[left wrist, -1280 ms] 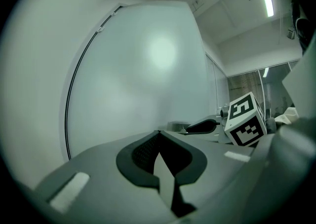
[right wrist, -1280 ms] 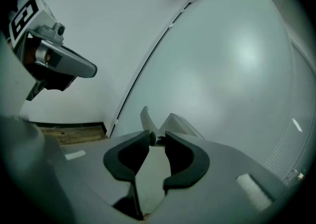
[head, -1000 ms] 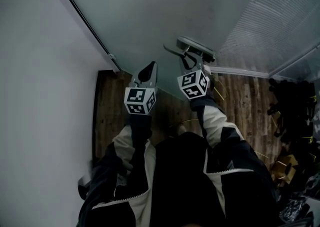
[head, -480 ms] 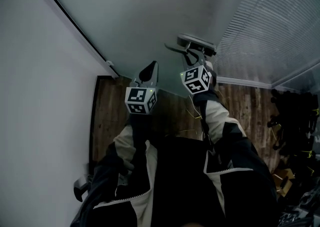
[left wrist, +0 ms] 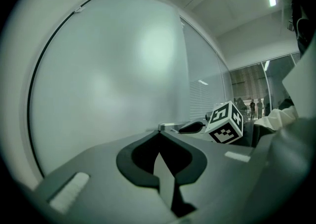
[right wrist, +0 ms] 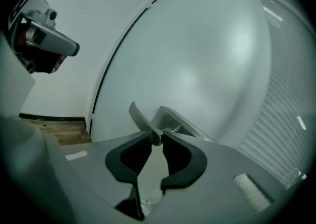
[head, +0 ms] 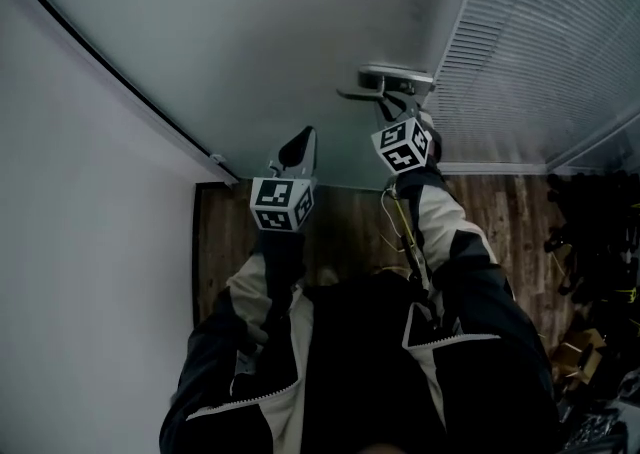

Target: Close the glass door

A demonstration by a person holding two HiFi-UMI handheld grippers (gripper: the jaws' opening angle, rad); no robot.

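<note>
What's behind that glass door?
Nothing clear: the door is frosted, so only a pale glow comes through and whatever stands behind it is hidden. Its handle is on this side. The blinds beside it block the view too.

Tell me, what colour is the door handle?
Silver-grey metal. The door handle shows best in the right gripper view.

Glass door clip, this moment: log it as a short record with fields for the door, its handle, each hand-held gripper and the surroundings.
door: frosted glass door, next to a white wall; cannot tell whether it is fully shut
handle: metal door handle, a lever type
right hand-held gripper: jaws clamped on the lever, having just been closing
left hand-held gripper: jaws together, nothing between them, pointed at the glass
floor: wooden floor below
</note>
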